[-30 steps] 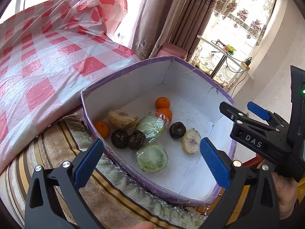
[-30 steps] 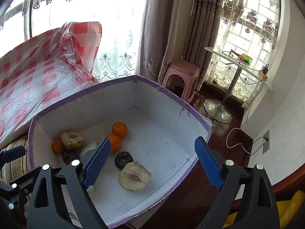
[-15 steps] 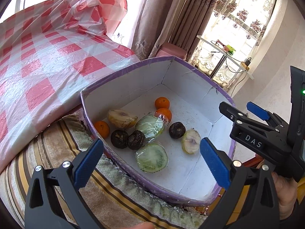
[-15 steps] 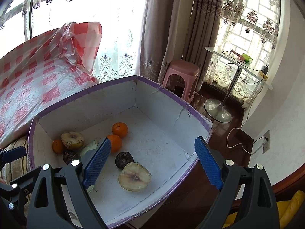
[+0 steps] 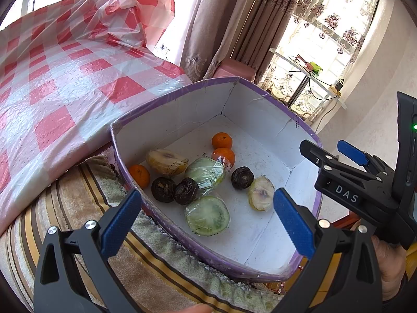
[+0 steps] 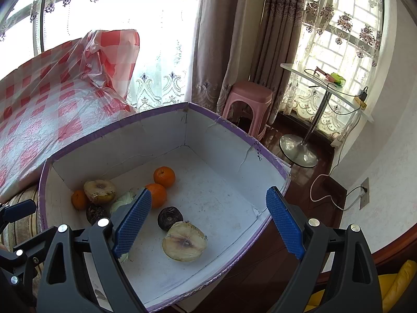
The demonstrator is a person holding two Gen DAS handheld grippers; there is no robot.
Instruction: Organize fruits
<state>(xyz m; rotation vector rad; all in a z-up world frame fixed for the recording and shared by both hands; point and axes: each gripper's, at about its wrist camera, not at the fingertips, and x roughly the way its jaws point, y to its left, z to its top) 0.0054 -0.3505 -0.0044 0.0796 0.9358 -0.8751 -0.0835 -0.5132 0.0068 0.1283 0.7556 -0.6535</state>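
Note:
A white cardboard box with a purple rim (image 5: pixel 182 237) (image 6: pixel 234 127) holds fruit. In it are three oranges (image 5: pixel 222 140) (image 6: pixel 164 176), three dark round fruits (image 5: pixel 242 178) (image 6: pixel 170 218), two wrapped green halves (image 5: pixel 207 215), and two pale cut halves (image 5: pixel 261 193) (image 6: pixel 184 241). My left gripper (image 5: pixel 206 224) is open and empty above the box's near rim. My right gripper (image 6: pixel 208 221) is open and empty above the box's right side; it also shows in the left wrist view (image 5: pixel 349 161).
The box rests on a striped towel (image 5: pixel 78 208) beside a red-checked plastic cover (image 5: pixel 65 78). A pink stool (image 6: pixel 247 104), a small glass table (image 6: pixel 325 88) with cables, curtains and a wall socket (image 6: pixel 363 193) stand beyond.

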